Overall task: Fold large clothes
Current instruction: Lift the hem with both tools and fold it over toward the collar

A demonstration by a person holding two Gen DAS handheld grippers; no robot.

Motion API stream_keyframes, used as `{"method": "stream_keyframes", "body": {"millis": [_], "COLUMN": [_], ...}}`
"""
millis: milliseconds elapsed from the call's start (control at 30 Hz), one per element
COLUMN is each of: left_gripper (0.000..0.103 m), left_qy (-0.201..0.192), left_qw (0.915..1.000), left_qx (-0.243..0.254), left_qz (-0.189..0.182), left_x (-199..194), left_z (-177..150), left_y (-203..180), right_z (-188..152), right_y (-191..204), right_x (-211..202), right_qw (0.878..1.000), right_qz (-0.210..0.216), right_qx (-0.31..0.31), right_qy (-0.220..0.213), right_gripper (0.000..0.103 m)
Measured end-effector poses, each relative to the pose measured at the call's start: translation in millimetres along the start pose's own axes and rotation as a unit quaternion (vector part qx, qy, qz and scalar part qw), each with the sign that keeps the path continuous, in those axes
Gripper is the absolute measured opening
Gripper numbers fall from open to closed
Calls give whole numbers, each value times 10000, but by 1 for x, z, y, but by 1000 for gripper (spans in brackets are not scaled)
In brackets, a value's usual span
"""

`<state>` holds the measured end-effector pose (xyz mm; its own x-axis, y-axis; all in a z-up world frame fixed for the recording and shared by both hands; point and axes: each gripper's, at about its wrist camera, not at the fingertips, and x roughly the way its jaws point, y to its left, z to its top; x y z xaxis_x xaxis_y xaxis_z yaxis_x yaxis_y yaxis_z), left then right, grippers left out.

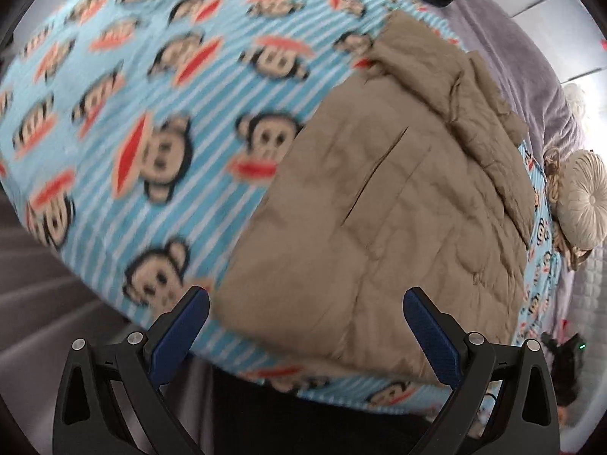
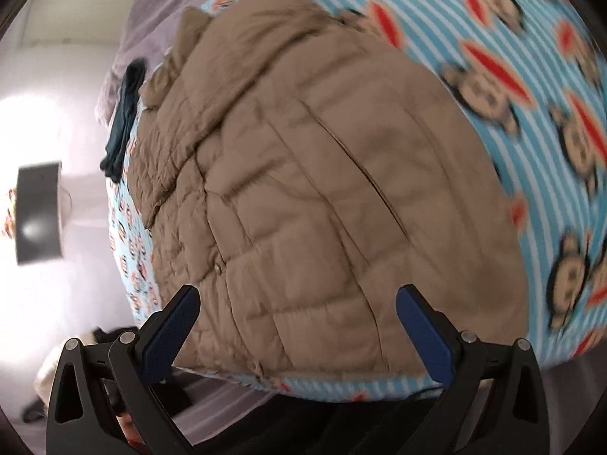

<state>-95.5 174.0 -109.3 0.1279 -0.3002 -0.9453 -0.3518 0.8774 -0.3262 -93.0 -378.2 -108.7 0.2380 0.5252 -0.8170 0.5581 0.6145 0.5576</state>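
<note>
A tan quilted jacket (image 1: 387, 204) lies folded into a compact block on a blue striped monkey-print blanket (image 1: 132, 113). It also fills the right wrist view (image 2: 322, 189) on the same blanket (image 2: 550, 94). My left gripper (image 1: 305, 299) is open and empty, hovering above the jacket's near edge. My right gripper (image 2: 297, 295) is open and empty, also above the jacket's near edge. Neither touches the fabric.
A grey purple bedspread (image 1: 512, 38) lies beyond the blanket. A round cream cushion (image 1: 584, 201) sits at the right. A dark teal garment (image 2: 123, 113) lies by the jacket's far end. A dark box (image 2: 38, 212) stands on the floor at the left.
</note>
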Motion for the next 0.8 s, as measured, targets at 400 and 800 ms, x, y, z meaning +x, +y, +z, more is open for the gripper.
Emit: {"method": "stream_keyframes", "body": {"millis": [400,800], "left_gripper": [102,102], "left_qy": [787,849], "left_qw": [9921,9932], "left_qx": [-193,-82], "left_qz": [-955,-799], "left_x": [60,86], "left_z": [-22,-18], "left_y": [-5,-30], "right_z": [-45,-39], "right_y": [-82,-99], "right_x": [25,10], "right_qw": [9838,9907], "right_qz": [638,97], "right_qx": [1646,1341], "right_qy": [308,219], "right_gripper": [103,103]}}
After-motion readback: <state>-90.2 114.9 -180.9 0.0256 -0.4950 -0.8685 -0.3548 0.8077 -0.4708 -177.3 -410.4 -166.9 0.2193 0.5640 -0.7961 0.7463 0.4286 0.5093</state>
